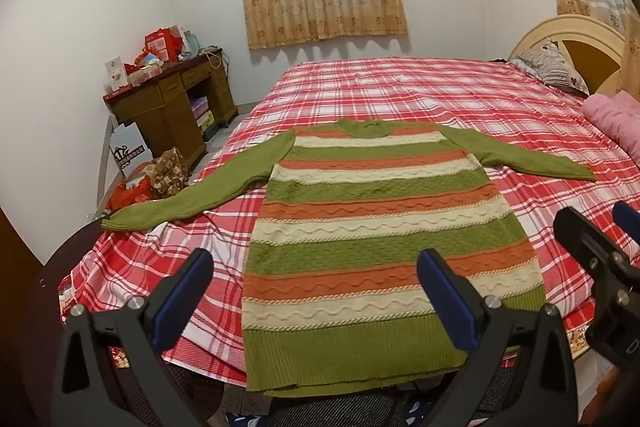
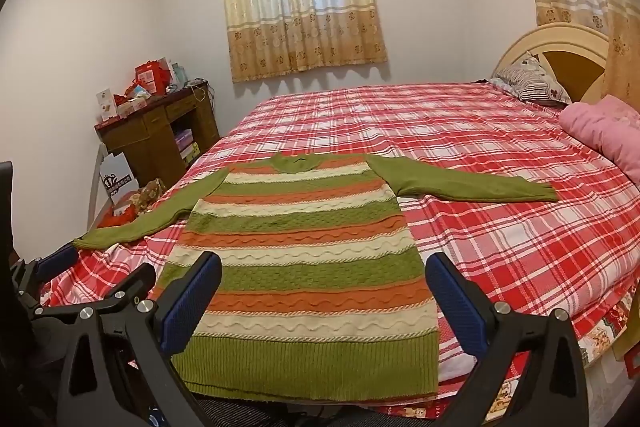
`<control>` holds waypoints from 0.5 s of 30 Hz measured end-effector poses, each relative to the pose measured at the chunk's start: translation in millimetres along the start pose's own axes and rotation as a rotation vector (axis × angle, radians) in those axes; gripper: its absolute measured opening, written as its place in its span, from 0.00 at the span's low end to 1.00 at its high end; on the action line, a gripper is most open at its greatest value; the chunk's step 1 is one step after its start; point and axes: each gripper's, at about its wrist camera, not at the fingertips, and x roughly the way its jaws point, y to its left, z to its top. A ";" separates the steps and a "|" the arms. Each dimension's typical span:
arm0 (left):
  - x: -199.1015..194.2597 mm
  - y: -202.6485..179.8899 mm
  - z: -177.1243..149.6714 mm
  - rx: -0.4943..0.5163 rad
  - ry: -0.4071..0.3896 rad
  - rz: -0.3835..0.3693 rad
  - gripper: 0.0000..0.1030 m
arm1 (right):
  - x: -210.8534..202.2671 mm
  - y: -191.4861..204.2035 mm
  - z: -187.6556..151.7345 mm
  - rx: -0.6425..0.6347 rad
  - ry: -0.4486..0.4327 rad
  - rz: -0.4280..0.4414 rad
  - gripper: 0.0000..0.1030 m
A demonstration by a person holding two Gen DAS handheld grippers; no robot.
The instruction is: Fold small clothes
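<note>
Sweater (image 1: pixel 360 227) fills the middle of the left wrist view, laid flat on its back on the checked bedspread (image 1: pixel 460 99), neck away from the camera and ribbed green hem nearest, hanging slightly over the bed's near edge. Both sleeves are stretched straight out to the sides, which reads as a deliberate starting layout: with the body smooth and the arms spread, each sleeve can be taken and folded inward without dragging the rest. The left gripper (image 1: pixel 316 291) hangs above the hem with its jaws wide apart and nothing between them; its right blue pad sits over the knit only in the line of sight, and no contact shows. At the right edge part of the right gripper (image 1: pixel 600 235) juts in, also clear of the cloth. The left cuff (image 1: pixel 120 223) reaches almost to the bed's corner, near the wooden desk (image 1: pixel 172 107) beyond.

From the right wrist view the same garment (image 2: pixel 304 259) lies a little to the left, so this tool is set toward the right half of the hem. The right gripper (image 2: pixel 324 295) holds its jaws fully spread and empty, tilted down at the cloth. The right sleeve (image 2: pixel 472 187) runs far out across the bedspread, its cuff well apart from the pink quilt (image 2: pixel 600 135) by the headboard. The knit looks thick and soft: bands of green, orange and cream with raised wavy cables, few wrinkles, no fold made yet.
</note>
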 end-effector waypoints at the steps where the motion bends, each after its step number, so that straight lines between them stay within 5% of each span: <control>1: 0.2 -0.1 0.0 -0.001 0.000 -0.001 1.00 | 0.6 -0.7 -0.5 0.001 -0.001 -0.002 0.99; 15: 13.2 -3.1 0.3 0.002 0.020 0.001 1.00 | 13.0 -5.7 -2.2 -0.015 -0.007 -0.046 0.99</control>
